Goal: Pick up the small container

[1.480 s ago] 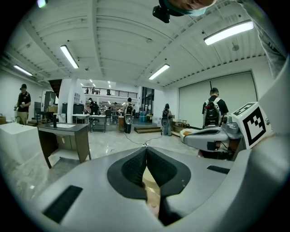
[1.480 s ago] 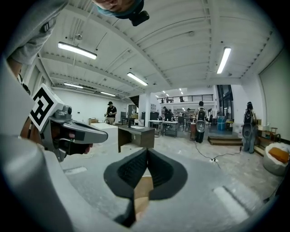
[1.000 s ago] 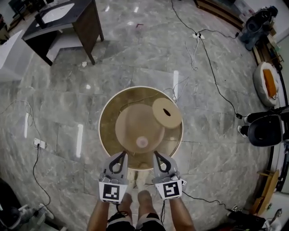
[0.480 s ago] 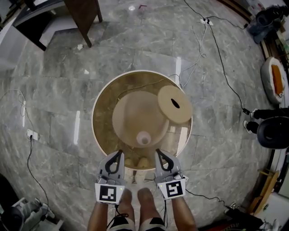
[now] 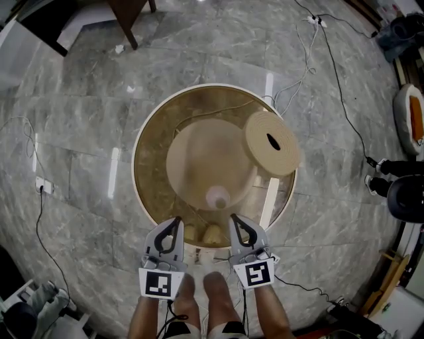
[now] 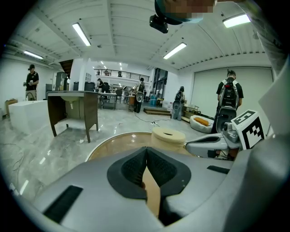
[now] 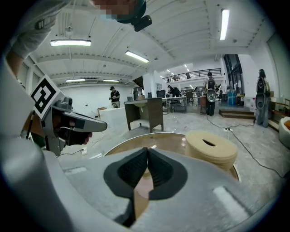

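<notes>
A beige round container with a dark slot in its lid stands upright on the right side of a round glass table with a gold rim. It also shows in the left gripper view and the right gripper view. My left gripper and right gripper hover side by side over the table's near rim, both shut and holding nothing. The container lies ahead and to the right of both, well apart. A small pale round spot shows at the glass; I cannot tell if it rests on top.
A beige cone-shaped pedestal shows under the glass. Cables run over the marble floor, and a power strip lies at the left. A dark desk stands far left, an orange-topped beanbag and a black chair at the right. People stand far off.
The table and container have grown larger and slid up in the head view as I came closer. Both grippers stay shut and now reach over the near rim.
</notes>
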Demonstrator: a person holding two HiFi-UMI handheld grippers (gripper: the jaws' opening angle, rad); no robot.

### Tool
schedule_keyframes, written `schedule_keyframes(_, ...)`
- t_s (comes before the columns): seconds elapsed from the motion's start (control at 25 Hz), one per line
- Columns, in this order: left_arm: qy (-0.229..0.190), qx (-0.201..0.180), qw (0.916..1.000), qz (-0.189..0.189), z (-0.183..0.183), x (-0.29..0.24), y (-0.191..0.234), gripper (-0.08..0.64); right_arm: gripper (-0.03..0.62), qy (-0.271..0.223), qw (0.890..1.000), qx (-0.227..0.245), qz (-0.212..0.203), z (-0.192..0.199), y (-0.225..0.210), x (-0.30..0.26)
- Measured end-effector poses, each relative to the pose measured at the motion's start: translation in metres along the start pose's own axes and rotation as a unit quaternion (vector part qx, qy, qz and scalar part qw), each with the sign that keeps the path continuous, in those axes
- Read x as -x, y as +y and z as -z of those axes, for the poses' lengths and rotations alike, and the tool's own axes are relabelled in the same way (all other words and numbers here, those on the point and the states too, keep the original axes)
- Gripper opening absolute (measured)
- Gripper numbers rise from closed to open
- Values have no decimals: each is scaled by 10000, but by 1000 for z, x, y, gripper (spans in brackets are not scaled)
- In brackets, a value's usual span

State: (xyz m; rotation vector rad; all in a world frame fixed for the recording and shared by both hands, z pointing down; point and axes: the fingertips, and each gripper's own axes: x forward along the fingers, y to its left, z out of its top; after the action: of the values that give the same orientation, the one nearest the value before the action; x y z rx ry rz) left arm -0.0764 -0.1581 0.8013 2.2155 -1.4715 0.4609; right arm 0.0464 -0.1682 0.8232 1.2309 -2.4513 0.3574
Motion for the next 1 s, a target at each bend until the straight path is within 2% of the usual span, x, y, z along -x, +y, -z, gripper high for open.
schedule_keyframes(0.08,46,35,10000,-34,5,-1,3,18,5,-3,10000,23,-59,5,1,-6)
schedule_keyframes(0.16,59,82,9999,-64,7,-2,4,18,66,22,9999,-31,-102,10,1,-12)
schedule_keyframes(0.24,52,99,9999,-78,10,-4,4,18,85,61,9999,-75,-117,17,-1,-20)
schedule_keyframes(0.4,118,132,9998,-81,19,-9,4,18,184,132,9995,-61,-286,31,-1,-36)
schedule_keyframes(0.56,181,185,9996,-64,29,-14,2,18,230,232,9987,62,-453,45,0,-49)
schedule_keyframes(0.92,269,258,9993,-97,42,-22,12,18,231,321,9976,67,-608,62,6,-74)
schedule_keyframes(1.0,296,274,9991,-103,46,-24,16,18,216,345,9974,103,-618,66,8,-79)
